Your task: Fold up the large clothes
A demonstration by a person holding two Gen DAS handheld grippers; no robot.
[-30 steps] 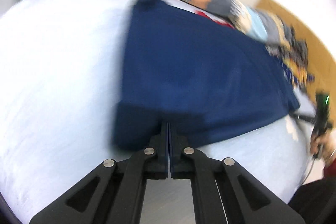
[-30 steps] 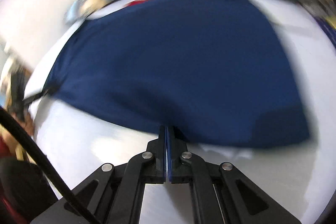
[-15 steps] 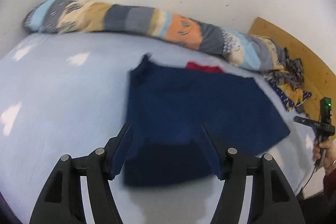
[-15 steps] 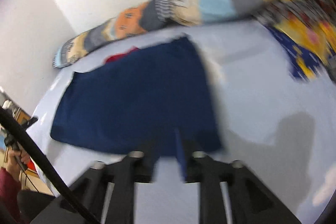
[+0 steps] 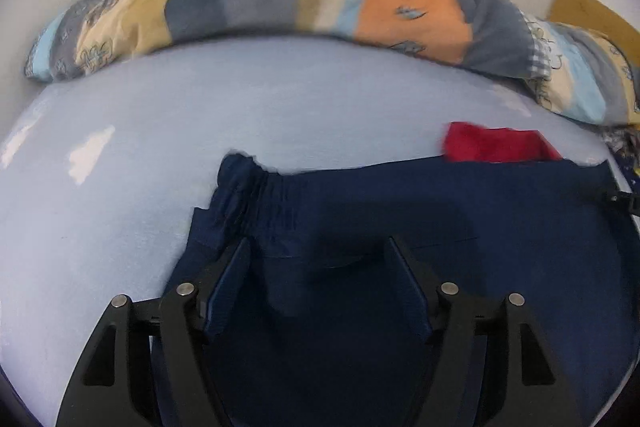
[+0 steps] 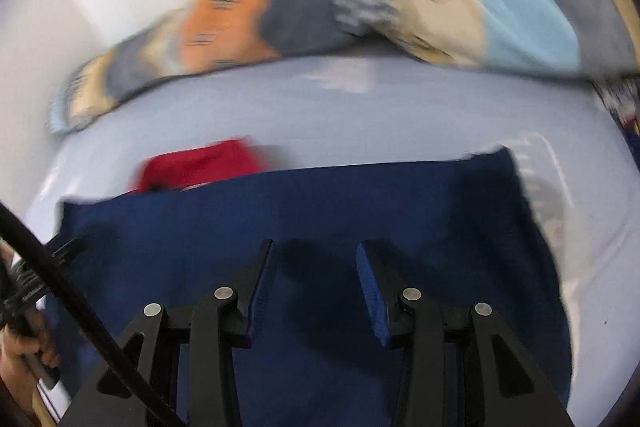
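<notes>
Lying flat on the pale-blue bed sheet (image 5: 280,115), the navy shorts (image 5: 460,211) sit just in front of a red garment (image 5: 492,147), their elastic waistband (image 5: 256,195) bunched. Both the left gripper (image 5: 318,259) and the right gripper (image 6: 316,259) hang over them, jaws opening, nothing pinched. Grabbing one layer only would likely skew the fold.

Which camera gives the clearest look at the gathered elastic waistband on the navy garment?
The left wrist view: the elastic waistband sits sharp at the navy garment's upper left corner. The right wrist view shows only blurred flat cloth, no gathers.
</notes>
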